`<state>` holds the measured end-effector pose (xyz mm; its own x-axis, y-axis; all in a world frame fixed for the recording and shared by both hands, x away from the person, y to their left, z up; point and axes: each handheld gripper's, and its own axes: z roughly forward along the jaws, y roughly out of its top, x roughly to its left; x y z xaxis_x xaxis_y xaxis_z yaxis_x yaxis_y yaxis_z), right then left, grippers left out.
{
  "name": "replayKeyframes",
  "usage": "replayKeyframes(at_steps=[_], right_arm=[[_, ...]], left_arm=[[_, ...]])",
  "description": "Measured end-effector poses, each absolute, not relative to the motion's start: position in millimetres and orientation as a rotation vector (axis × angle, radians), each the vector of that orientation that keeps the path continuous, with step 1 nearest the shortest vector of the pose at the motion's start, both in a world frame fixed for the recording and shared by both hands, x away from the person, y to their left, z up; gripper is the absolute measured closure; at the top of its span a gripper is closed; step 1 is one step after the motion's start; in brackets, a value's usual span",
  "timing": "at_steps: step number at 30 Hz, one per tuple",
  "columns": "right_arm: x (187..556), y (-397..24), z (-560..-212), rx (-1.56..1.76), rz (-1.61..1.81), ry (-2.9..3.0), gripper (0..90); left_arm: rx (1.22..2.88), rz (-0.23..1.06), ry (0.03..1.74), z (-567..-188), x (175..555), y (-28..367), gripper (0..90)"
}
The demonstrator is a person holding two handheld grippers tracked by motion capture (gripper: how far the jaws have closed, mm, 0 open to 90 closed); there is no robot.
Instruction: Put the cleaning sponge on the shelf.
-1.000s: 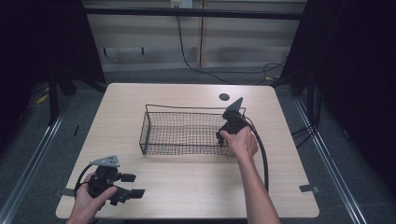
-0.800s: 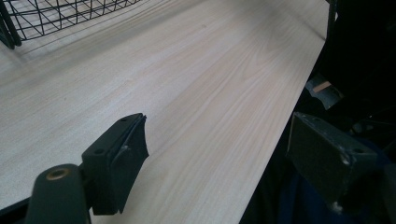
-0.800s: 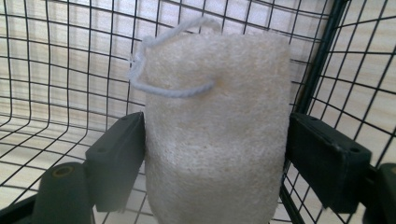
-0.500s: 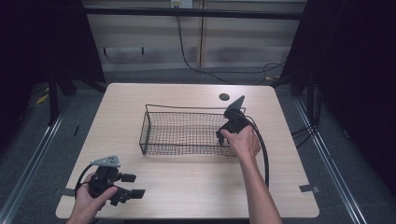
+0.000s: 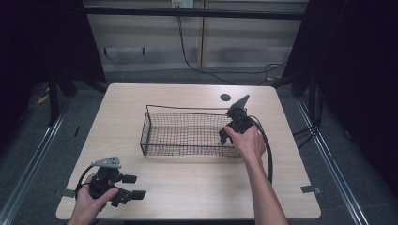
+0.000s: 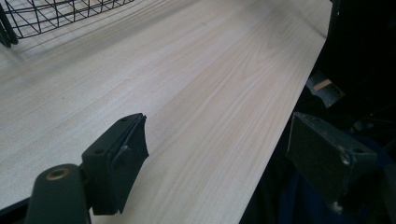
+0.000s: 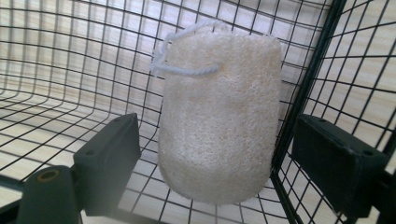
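A cream loofah pad (image 7: 219, 116) with a white cord loop lies inside the black wire basket (image 5: 187, 108), against its right end. My right gripper (image 5: 225, 136) dips into that end of the basket. In the right gripper view it (image 7: 217, 140) stands open, one jaw on each side of the pad, and neither jaw touches it. The basket's corner wire (image 7: 308, 79) runs just in front of the right-hand jaw. My left gripper (image 5: 133, 186) rests near the table's front left corner, open and holding nothing. Its view shows bare wood between the jaws (image 6: 219, 135) and a corner of the basket (image 6: 56, 14).
The light wooden table (image 5: 187, 183) has a small dark round mark (image 5: 225, 97) behind the basket. A cable (image 5: 268, 150) trails from my right gripper along the forearm. The table's front edge (image 6: 280, 130) runs close beside my left gripper.
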<state>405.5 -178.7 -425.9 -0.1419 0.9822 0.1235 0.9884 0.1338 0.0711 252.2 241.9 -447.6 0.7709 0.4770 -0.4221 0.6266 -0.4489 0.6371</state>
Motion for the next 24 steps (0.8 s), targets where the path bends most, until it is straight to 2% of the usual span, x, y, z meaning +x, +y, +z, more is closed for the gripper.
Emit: replayKeyframes(at_steps=[24], right_arm=[[392, -194, -401, -1.947, -0.433, -2.356, 16.6]], left_arm=[[2.121, -0.223, 0.827, -448, 252, 242, 19.5]])
